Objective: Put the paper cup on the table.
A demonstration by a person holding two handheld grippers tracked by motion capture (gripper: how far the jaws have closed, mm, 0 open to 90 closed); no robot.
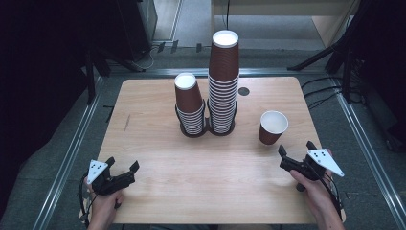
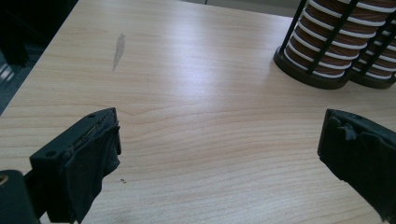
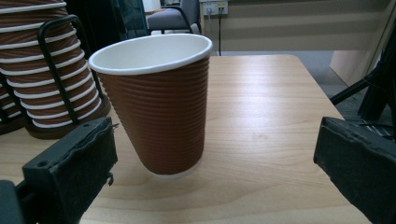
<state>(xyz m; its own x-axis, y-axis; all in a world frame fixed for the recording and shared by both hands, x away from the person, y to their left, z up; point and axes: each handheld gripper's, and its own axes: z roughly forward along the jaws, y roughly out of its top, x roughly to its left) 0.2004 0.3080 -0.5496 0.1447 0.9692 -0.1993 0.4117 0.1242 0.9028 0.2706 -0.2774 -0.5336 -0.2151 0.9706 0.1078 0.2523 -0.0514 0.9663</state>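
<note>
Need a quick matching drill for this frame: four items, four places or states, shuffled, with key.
Items:
1. loose cup
2. tall stack
3. short stack
4. left tongs

Places or states:
A. open, near the table's front left corner
B. upright and alone, just ahead of the right tongs
C. in the left ring of the black holder
D. in the right ring, topping everything else on the table

Pairs: 1-B, 2-D, 3-C, 4-A

Lab: camera tripod legs (image 1: 320,56), floor cables (image 1: 321,92).
</note>
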